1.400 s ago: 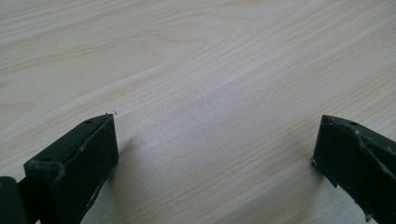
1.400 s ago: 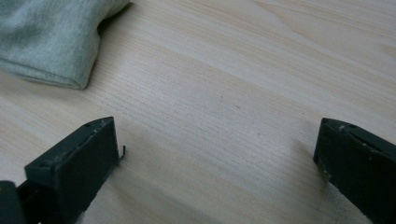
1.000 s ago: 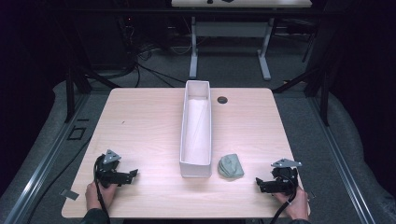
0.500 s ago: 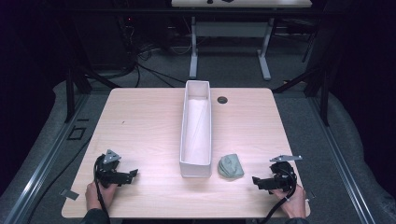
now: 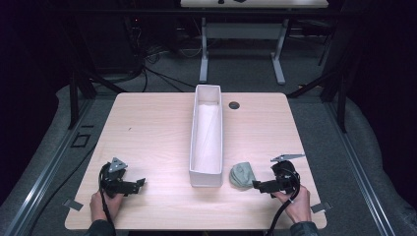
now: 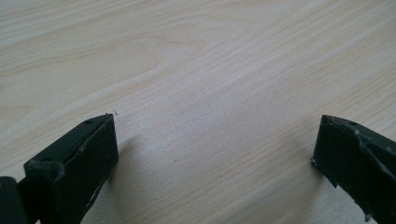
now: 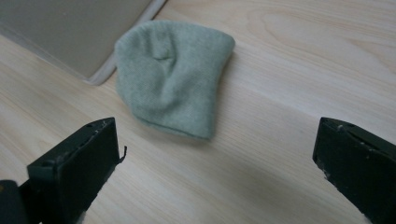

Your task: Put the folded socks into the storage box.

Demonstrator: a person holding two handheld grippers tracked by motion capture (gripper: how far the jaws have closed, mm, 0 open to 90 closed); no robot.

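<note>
A folded grey-green cloth (image 5: pixel 242 174) (image 7: pixel 175 77) lies on the wooden table just right of the near end of a long white bin (image 5: pixel 206 132). My right gripper (image 5: pixel 257 185) (image 7: pixel 215 154) is open, jaws wide apart, pointing left at the cloth from a short distance, not touching it. My left gripper (image 5: pixel 137 183) (image 6: pixel 212 149) rests near the table's front left, open, with only bare wood between its jaws.
A corner of the white bin (image 7: pixel 70 32) shows beside the cloth in the right gripper view. A dark round grommet (image 5: pixel 234 105) sits in the table near the bin's far end. Beyond the table stand desk legs and cables on the floor.
My right gripper has moved left toward the cloth and tilted down a little. The left gripper has stayed still.
</note>
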